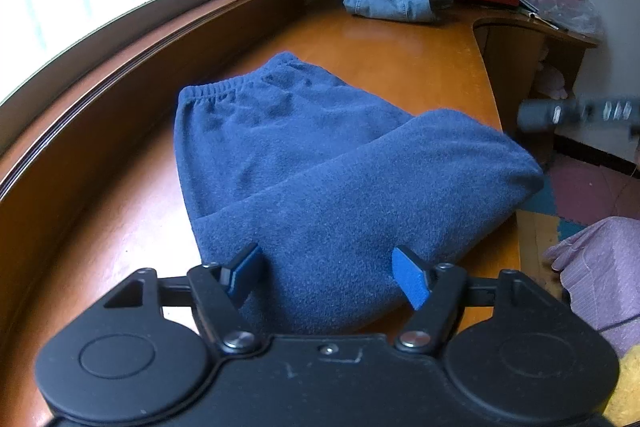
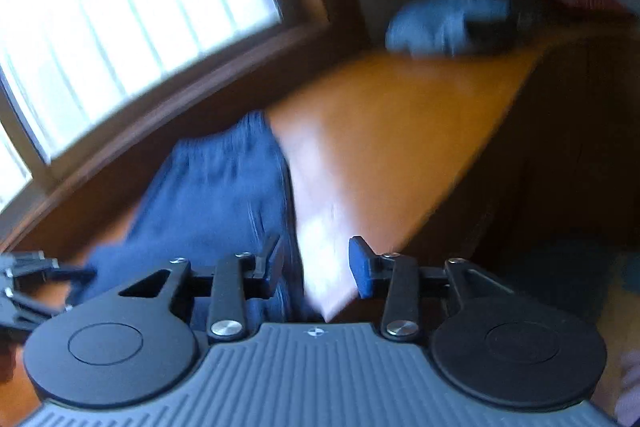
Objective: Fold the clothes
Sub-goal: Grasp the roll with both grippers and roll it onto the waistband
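Both claws stand spread and hold nothing: left gripper [image 1: 328,277] hovers over the navy fleece trousers [image 1: 304,163], right gripper [image 2: 316,267] near the desk's [image 1: 400,51] front edge. Fleece looks soft, light, limp; pinch the doubled near hem, I judge.

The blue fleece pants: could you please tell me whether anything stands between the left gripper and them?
Nothing visible does. The left gripper is open right over the near end of the blue fleece pants, which lie alone on that part of the wooden table.
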